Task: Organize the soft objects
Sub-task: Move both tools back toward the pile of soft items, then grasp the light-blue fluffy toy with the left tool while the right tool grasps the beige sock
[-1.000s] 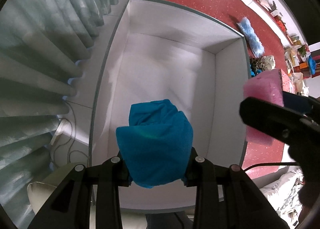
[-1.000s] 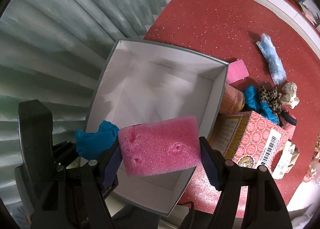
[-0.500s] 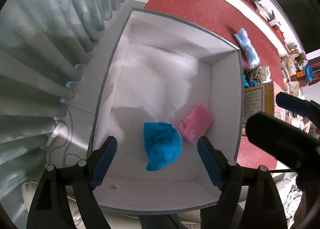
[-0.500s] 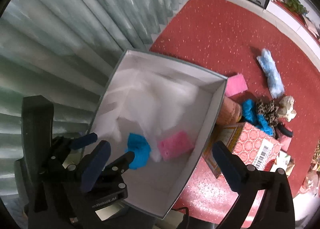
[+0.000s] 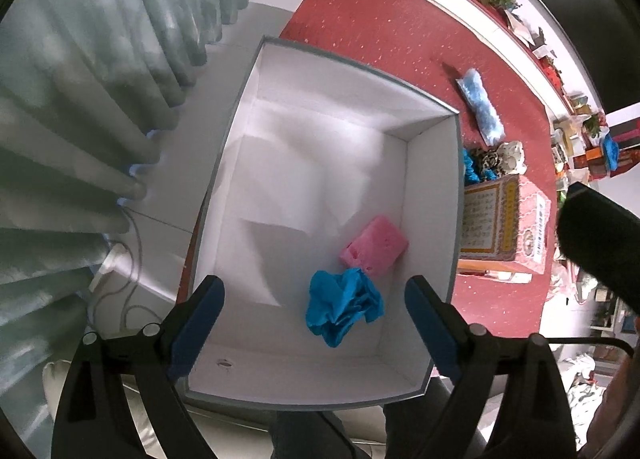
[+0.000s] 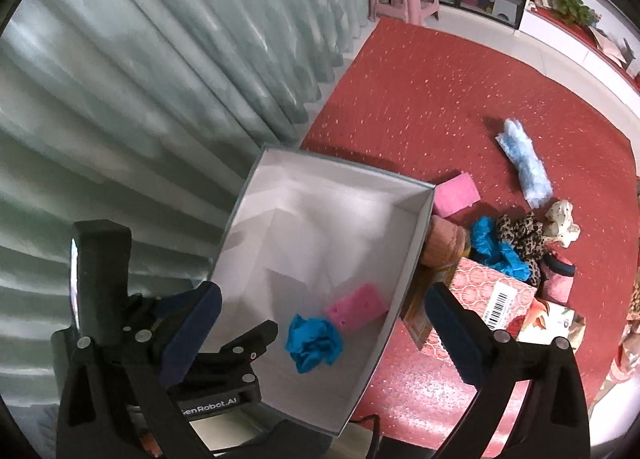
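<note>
- Box (image 5: 436, 195): white inside, grey rim, sits on the floor at the edge of the red carpet (image 6: 420, 107), curtain (image 6: 160, 59) along its far-left side.
- Blue cloth (image 5: 342, 309) crumpled on the box floor, near the right wall, touching or just beside the pink sponge (image 5: 374, 245); can't tell which.
- Same pair in my right view: blue cloth (image 6: 314, 343), pink sponge (image 6: 356, 309), both inside the box (image 6: 408, 259).
- My left gripper (image 5: 312, 319) hangs over the near end of the box, fingers spread wide, holding nothing.
- My right gripper (image 6: 320, 335) above the box's near-right side, fingers spread wide, nothing between them.
- Left gripper body (image 6: 216, 371) visible in my right view, low left.
- Outside the box on the carpet: second pink sponge (image 6: 456, 195) against the far-right corner, fluffy light-blue piece (image 6: 524, 169) well apart, leopard-print fabric (image 6: 520, 233), another blue cloth (image 6: 494, 247), patterned red carton (image 6: 492, 291) just beside the right wall.
</note>
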A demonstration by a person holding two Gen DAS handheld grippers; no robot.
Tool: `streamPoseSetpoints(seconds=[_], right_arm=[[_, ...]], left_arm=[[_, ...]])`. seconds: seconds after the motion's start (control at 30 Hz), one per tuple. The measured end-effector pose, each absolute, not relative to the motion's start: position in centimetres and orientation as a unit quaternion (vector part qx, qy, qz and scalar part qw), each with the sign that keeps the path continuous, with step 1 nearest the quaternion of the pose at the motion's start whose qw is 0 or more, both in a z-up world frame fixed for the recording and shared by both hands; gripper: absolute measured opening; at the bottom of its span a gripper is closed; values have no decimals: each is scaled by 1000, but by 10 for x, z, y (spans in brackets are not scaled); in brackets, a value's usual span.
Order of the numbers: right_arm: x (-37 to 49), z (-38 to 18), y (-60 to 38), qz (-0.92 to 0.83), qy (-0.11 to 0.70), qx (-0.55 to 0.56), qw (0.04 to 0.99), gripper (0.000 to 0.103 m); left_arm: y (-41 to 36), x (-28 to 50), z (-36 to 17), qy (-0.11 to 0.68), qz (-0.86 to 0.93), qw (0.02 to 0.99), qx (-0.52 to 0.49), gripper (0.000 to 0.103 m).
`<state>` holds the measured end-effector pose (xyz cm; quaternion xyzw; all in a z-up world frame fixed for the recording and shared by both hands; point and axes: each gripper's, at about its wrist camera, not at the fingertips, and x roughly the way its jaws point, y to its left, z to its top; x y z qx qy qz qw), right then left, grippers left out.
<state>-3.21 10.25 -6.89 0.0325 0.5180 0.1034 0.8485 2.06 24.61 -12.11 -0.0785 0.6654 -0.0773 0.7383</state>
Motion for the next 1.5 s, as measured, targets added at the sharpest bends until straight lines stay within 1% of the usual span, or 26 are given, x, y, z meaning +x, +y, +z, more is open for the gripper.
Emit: streamPoseSetpoints(seconds=[0.23,0.4,0.53,0.67,0.77,0.9,1.07,1.2,1.33,1.5], right_arm=[[-52,-42,64,85,485,80,866,102],[-77,-39,-5,35,469,158,868,102],[-100,-62,-71,-34,486,222,845,102],[-124,-103,-136,-124,526,271,797,102],[-140,-126,-175,-147,526,335,768,102],[-147,-150,-212,-165,533,377,739,102],[-143,-185,-248,-157,532,449,701,102],[-135,-208,-271,-160,522,503,670,102],[-127,-238,-292,-160,507,578,619,102],[-114,-268,-301,-155,505,631,568,102]], left_arm=[[221,27,-93,653,-108,747,-63,93],[196,35,-76,649,-137,745,-68,93],[167,43,-70,654,-147,741,-45,93],[130,62,-68,669,-169,723,-39,94],[100,80,-63,672,-178,718,-26,94],[56,117,-63,684,-174,708,-30,94],[13,176,-84,705,-148,690,-73,94],[-17,219,-123,721,-114,678,-90,94],[-46,245,-166,728,-76,679,-58,94],[-67,263,-208,736,-53,674,-38,94]])
